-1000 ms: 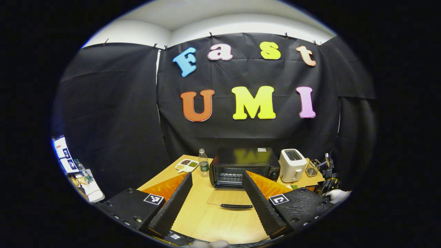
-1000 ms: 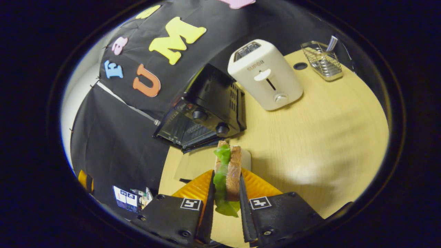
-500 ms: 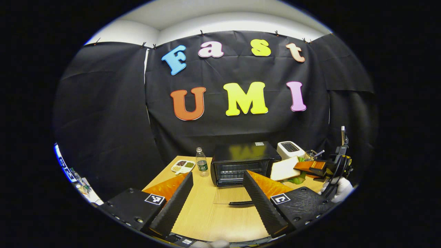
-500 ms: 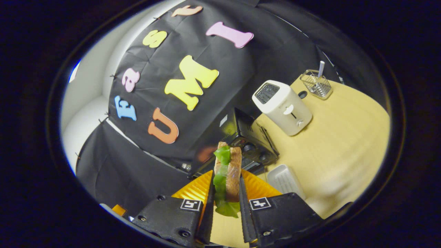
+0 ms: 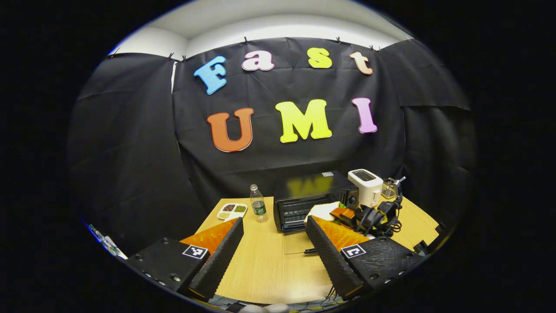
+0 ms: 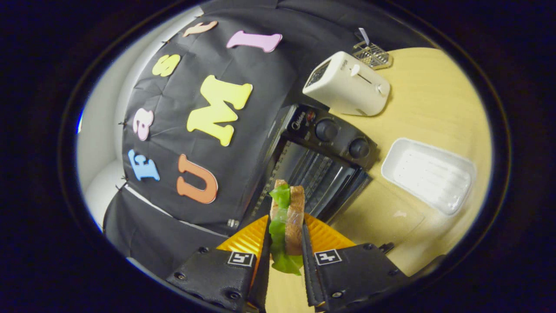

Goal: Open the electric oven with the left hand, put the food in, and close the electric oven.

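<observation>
The black electric oven [image 5: 310, 195] stands at the back of the wooden table, its glass door [image 5: 299, 243] folded down flat toward me. My left gripper [image 5: 273, 256] hangs open and empty over the table, well short of the door. My right gripper [image 5: 347, 214] hovers just in front of the oven's open mouth. It is shut on a sandwich [image 6: 286, 217] of brown bread and green lettuce, held on edge between both fingers. In the right gripper view the oven [image 6: 323, 143] with its wire rack [image 6: 312, 174] lies directly beyond the sandwich.
A white toaster [image 5: 366, 187] and a wire utensil rack [image 5: 389, 188] sit right of the oven. A water bottle [image 5: 258, 206] and a divided snack dish [image 5: 232, 211] stand to its left. An empty white tray [image 6: 428, 174] lies on the table by the oven's knobs.
My right gripper has carried the sandwich leftward from beside the toaster to the front of the open oven. My left gripper has drawn back from the oven and stays open.
</observation>
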Tool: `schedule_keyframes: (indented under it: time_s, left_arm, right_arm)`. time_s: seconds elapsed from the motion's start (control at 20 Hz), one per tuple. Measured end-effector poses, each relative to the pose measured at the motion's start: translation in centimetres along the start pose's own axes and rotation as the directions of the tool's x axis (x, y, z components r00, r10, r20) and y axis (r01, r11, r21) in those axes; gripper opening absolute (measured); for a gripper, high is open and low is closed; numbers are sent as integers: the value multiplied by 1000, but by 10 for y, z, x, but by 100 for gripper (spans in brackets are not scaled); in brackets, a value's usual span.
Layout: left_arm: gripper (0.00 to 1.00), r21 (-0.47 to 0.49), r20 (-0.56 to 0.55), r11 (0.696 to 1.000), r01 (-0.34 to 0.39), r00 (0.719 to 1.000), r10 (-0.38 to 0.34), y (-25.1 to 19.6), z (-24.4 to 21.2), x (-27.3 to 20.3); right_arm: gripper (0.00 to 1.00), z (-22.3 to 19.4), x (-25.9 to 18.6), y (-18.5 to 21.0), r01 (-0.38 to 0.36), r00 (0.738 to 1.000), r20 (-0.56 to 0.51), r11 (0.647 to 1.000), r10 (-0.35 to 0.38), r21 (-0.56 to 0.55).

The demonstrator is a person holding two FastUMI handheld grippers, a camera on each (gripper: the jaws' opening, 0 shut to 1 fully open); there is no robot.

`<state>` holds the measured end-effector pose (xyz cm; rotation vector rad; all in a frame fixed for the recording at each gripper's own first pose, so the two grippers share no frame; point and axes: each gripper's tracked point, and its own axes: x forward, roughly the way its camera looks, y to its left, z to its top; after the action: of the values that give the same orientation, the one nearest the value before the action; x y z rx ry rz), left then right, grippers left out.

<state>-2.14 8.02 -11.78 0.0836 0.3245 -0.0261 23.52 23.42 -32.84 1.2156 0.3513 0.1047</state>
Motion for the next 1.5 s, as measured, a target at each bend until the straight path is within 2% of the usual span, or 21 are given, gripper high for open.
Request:
schedule_keyframes:
  time_s: [0.2, 0.3, 0.55, 0.6, 0.65, 0.7, 0.75, 0.8, 0.85, 0.9, 1.0, 1.05, 1.1, 1.15, 1.3, 1.4, 1.45, 1.5]
  left_arm:
    - [95, 10, -49, 999, -38, 998, 38, 26, -18, -6]
    - [95, 18, -58, 998, -55, 997, 56, 35, -22, -8]
    - [95, 25, -86, 997, -68, 994, 70, 46, -30, -4]
    - [95, 25, -89, 997, -67, 994, 69, 46, -30, -2]
    - [95, 28, -86, 997, -69, 994, 71, 45, -28, 0]
    - [95, 27, -92, 997, -67, 993, 70, 44, -28, 2]
    - [95, 22, -91, 998, -63, 994, 64, 43, -28, 1]
    - [96, 16, -89, 998, -59, 994, 60, 41, -25, 1]
    - [96, 11, -90, 998, -59, 994, 60, 41, -25, 2]
    - [96, 4, -89, 998, -61, 994, 62, 42, -24, 2]
    - [96, -19, -88, 998, -55, 995, 53, 37, -21, 4]
    - [95, -17, -84, 998, -62, 995, 60, 39, -21, 5]
    - [96, -21, -77, 998, -59, 995, 57, 39, -18, 7]
    - [96, -27, -69, 998, -55, 996, 53, 37, -15, 7]
    - [96, -29, -39, 999, -42, 998, 41, 31, -6, 9]
    - [96, -30, -11, 999, -31, 999, 30, 27, 0, 9]
    - [95, -36, -1, 999, -24, 1000, 24, 25, 0, 11]
    - [95, -47, 5, 999, -21, 1000, 21, 22, 1, 11]
  right_arm:
    - [37, -11, 39, 1, 15, 996, 80, 993, -25, 114]
    - [37, -17, 64, 7, 9, 996, 87, 992, -20, 125]
    - [37, -17, 120, 3, 48, 993, 103, 990, -62, 131]
    - [28, -16, 128, 0, 61, 992, 101, 990, -74, 129]
    - [28, -14, 135, -3, 73, 990, 110, 990, -86, 120]
    - [38, -12, 139, -5, 77, 990, 111, 990, -90, 118]
    - [37, -11, 145, -8, 88, 988, 115, 990, -100, 107]
    - [28, -8, 147, -9, 91, 987, 125, 993, -101, 78]
    - [40, -7, 148, -12, 120, 986, 115, 992, -123, 38]
    - [35, -3, 145, -19, 161, 981, 115, 987, -159, -7]
    - [46, 6, 139, -23, 207, 972, 130, 974, -195, -88]
    - [65, 8, 136, -24, 234, 968, 127, 961, -216, -150]
    - [76, 13, 126, -24, 255, 964, 132, 944, -231, -208]
    - [96, 17, 120, -23, 263, 962, 138, 931, -234, -255]
    - [99, 19, 82, -17, 262, 965, 108, 890, -239, -374]
    - [99, 22, 46, -7, 249, 968, 92, 845, -234, -474]
    - [87, 23, 26, 0, 239, 970, 85, 810, -230, -536]
    - [87, 23, 6, 6, 223, 971, 70, 767, -228, -601]
